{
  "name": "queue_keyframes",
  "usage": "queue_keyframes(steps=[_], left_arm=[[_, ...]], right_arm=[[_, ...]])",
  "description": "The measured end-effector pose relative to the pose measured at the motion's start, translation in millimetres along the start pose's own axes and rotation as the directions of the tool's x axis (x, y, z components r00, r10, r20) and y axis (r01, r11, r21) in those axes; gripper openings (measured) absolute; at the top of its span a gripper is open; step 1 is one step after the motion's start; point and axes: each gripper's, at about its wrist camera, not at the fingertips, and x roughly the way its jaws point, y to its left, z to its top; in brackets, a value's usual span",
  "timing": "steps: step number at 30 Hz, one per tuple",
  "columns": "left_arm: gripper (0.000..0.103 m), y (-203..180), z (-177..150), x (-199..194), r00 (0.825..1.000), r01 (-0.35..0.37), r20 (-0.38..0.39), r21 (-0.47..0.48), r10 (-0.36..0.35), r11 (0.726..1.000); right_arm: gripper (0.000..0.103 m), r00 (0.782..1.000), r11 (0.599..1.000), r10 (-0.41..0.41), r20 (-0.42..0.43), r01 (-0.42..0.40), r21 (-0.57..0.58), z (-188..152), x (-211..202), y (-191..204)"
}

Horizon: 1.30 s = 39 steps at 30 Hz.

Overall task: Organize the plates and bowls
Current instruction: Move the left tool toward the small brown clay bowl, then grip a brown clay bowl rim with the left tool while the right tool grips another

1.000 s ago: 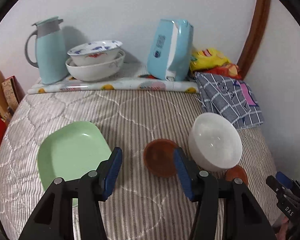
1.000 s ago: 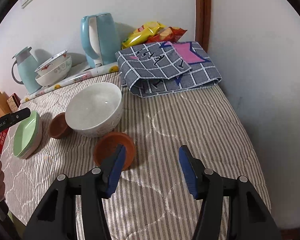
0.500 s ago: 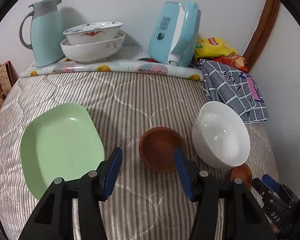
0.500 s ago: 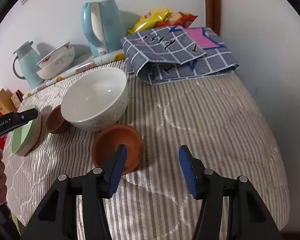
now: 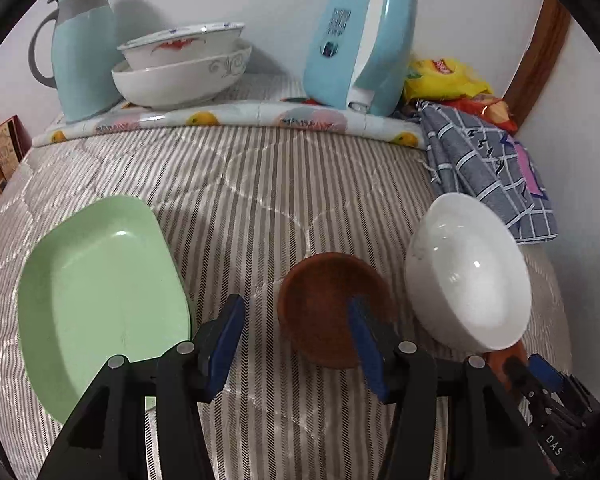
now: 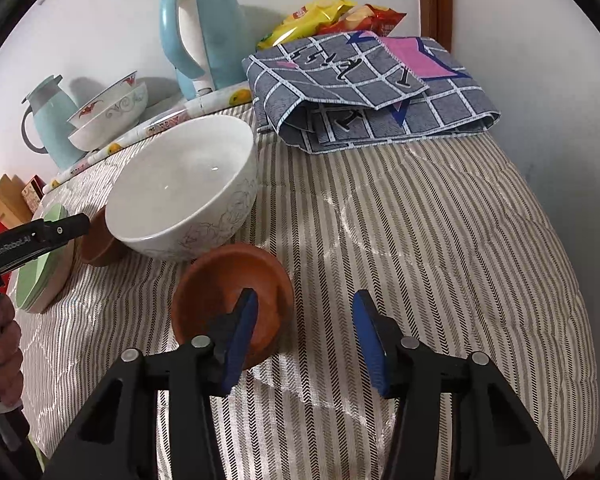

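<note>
In the left wrist view a small dark brown bowl [image 5: 320,304] sits on the striped cover between a green plate [image 5: 96,300] and a big white bowl [image 5: 468,280]. My left gripper [image 5: 296,340] is open. Its right finger dips inside the brown bowl, so the bowl's near-left rim lies between the jaws. In the right wrist view a terracotta bowl [image 6: 228,280] lies just in front of the white bowl [image 6: 184,196]. My right gripper [image 6: 304,340] is open with its jaws closing. Its left finger is inside the terracotta bowl and the right rim is between the pads, untouched.
At the back stand a pale blue jug [image 5: 80,52], two stacked patterned bowls [image 5: 180,68] and a blue kettle [image 5: 360,40] on a printed mat. Snack bags [image 5: 448,80] and a folded checked cloth [image 6: 372,92] fill the far right corner by the wall.
Both grippers have come down and closer to the small bowls, each now with one finger inside a bowl. The right gripper's jaws have narrowed a little.
</note>
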Motion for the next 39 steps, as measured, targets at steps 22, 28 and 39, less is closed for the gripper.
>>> queue_keyframes(steps=[22,28,39], left_arm=[[0.032,-5,0,29,0.996,-0.069,-0.052,0.042,0.071,0.997],[0.032,-5,1,30,0.996,-0.069,-0.049,0.033,0.07,0.997],[0.008,-1,-1,19,1.0,0.01,-0.017,-0.002,-0.01,1.0]], right_arm=[[0.032,0.999,1.0,0.017,-0.046,-0.018,-0.026,2,19,4],[0.033,0.999,1.0,0.022,-0.044,-0.022,-0.02,2,20,3],[0.011,1.0,0.999,0.022,-0.02,-0.022,-0.044,0,16,14]])
